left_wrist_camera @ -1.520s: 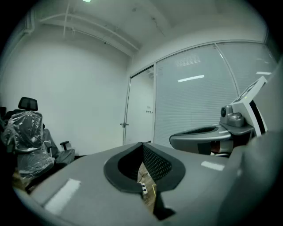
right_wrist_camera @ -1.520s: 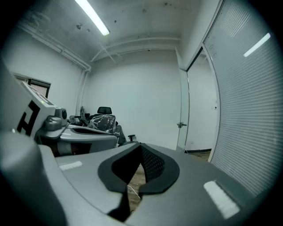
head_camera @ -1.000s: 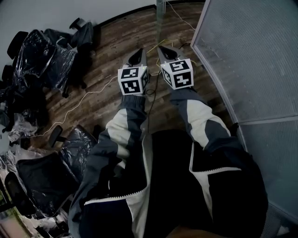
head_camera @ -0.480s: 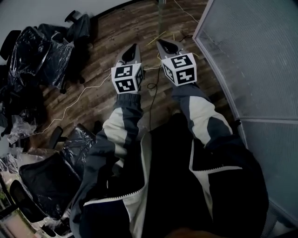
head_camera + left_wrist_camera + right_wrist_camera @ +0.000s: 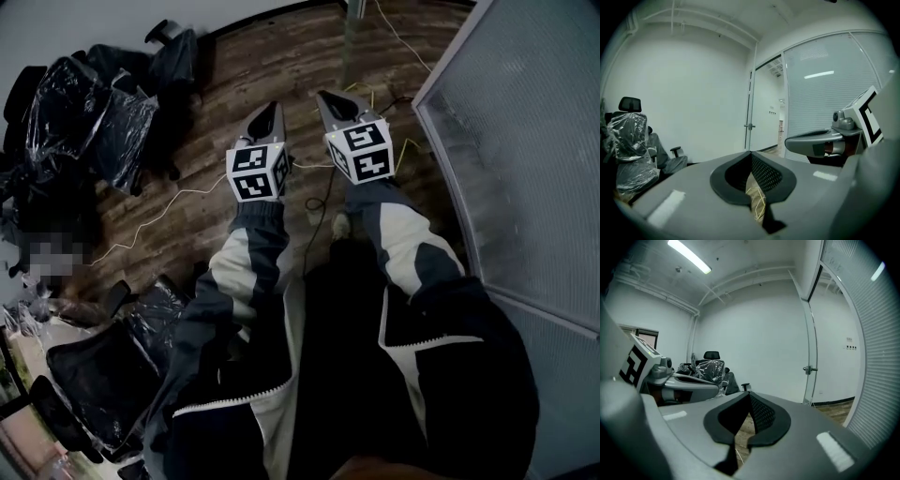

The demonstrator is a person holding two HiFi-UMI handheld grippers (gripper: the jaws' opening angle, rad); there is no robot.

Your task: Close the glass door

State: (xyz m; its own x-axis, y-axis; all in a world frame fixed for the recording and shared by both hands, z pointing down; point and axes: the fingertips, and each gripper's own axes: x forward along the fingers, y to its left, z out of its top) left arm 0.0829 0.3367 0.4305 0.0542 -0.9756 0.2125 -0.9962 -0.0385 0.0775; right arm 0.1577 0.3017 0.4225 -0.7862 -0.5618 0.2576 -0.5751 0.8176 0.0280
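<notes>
Wood-plank office floor (image 5: 234, 84) beside a frosted glass partition (image 5: 525, 141).
Your left gripper (image 5: 270, 111) and right gripper (image 5: 325, 97), jaws closed on nothing, face the clear glass door (image 5: 809, 369).

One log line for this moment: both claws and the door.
left claw: shut, empty | right claw: shut, empty | metal-framed glass door: open, ahead, untouched | closing: not begun

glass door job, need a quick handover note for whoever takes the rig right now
Left tool: shut, empty, held out in front.
Right tool: shut, empty, beside the left one.
Glass door: ahead of both tools, next to the frosted wall on the right. It appears open, and nothing is touching its handle.
Done: nothing on the door yet.
Left: reach the handle and swing the door shut.
</notes>
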